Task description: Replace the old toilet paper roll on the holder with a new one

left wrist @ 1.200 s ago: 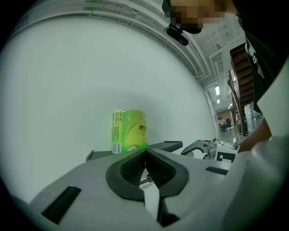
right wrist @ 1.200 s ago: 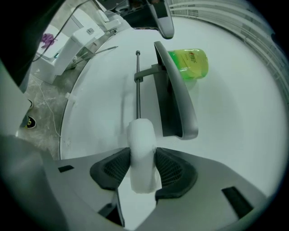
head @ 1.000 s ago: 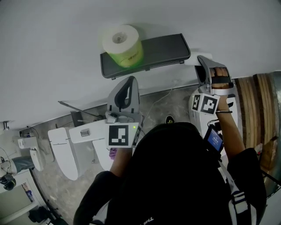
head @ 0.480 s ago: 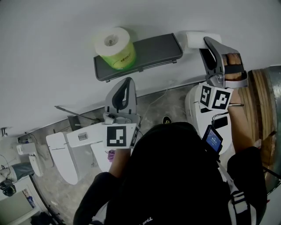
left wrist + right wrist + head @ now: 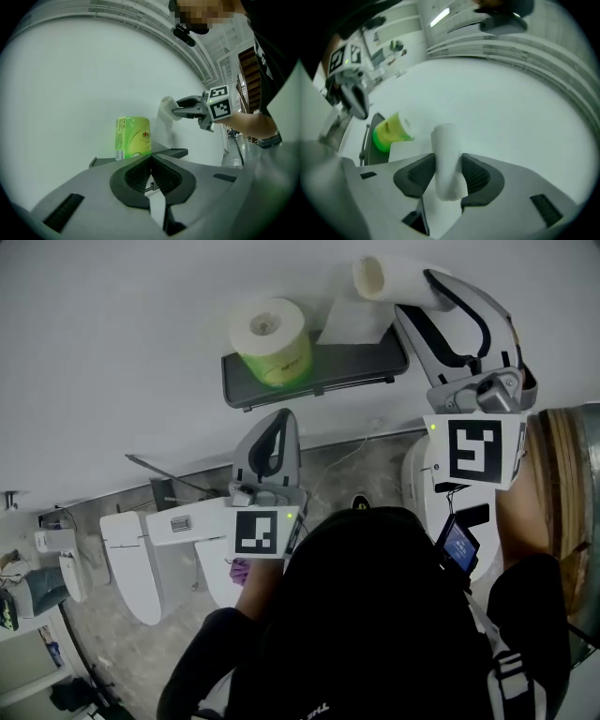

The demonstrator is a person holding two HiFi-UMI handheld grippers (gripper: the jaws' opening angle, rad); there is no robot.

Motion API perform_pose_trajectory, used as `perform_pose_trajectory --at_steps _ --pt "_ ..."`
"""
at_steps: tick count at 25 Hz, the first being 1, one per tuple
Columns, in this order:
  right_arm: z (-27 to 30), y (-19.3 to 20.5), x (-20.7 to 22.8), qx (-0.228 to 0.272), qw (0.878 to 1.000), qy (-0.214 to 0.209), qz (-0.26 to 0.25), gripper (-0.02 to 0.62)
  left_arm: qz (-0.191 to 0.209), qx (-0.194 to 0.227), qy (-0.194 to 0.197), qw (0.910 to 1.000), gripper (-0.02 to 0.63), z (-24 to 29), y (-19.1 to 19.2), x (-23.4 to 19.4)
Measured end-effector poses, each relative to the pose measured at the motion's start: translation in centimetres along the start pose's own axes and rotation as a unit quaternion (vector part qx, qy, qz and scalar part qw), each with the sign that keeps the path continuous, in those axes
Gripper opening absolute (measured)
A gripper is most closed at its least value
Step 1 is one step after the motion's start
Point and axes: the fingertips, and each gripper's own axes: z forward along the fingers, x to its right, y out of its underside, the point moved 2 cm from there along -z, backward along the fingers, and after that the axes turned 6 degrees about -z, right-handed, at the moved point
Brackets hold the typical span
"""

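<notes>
**Roll swap: spent roll pinched above the holder**

Right tool (image 5: 405, 289) pinches the old roll (image 5: 373, 276) across its side, in the upper right of the head view, above and clear of the holder (image 5: 361, 357). Gripping it crosswise leaves the hollow end open and the tube easy to carry off, which looks like the reason for this hold. A loose tail (image 5: 356, 322) of paper hangs from it down toward the holder's top; whether it touches there I cannot tell.

The new roll (image 5: 270, 341) stands on end at the left end of the holder's flat top, in the upper centre of the frame. It is probably parked there to be within easy reach once the old one is out of the way. The left tool (image 5: 274, 427) hangs below the holder, mid-frame, its jaws pressed together with nothing between them; it seems to be waiting.

The old roll is a slim, soft white cylinder with few layers left. Dark ribbed pads (image 5: 476, 178) press into its sides. The new roll is fat and wrapped in glossy green film, with white paper and the core hole showing on top. The holder is dark grey, with a shallow tray-like top and rounded corners, fixed to a plain white wall (image 5: 112, 334). Both tools are smooth light-grey plastic.
</notes>
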Motion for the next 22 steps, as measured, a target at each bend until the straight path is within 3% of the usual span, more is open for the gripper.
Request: perform_pose_trajectory --at_steps 2,5,11,13,15,22 --pt "0.6 -0.4 0.4 0.03 0.994 -0.01 0.101 0.187 0.0 0.008 -0.001 1.0 0.021 -0.1 -0.2 0.1" --pt "1.7 0.7 -0.6 0.046 0.969 -0.053 0.236 0.186 -0.001 0.013 -0.007 0.9999 0.021 -0.4 -0.7 -0.2" --pt "2.7 4.8 -5.4 0.034 0.883 -0.115 0.453 0.187 -0.003 0.009 -0.012 0.9999 0.021 -0.6 -0.3 -0.6" --pt "2.7 5.6 -6.4 0.031 0.862 -0.126 0.491 0.187 -0.003 0.009 -0.01 0.9999 0.021 -0.6 -0.3 -0.5" --pt "2.7 6.0 -6.9 0.032 0.848 -0.131 0.513 0.187 -0.002 0.009 -0.008 0.9999 0.021 -0.5 -0.3 -0.3" --pt "2.7 7.3 -8.2 0.02 0.828 -0.131 0.545 0.187 -0.002 0.004 -0.006 1.0 0.021 -0.5 -0.2 -0.3"
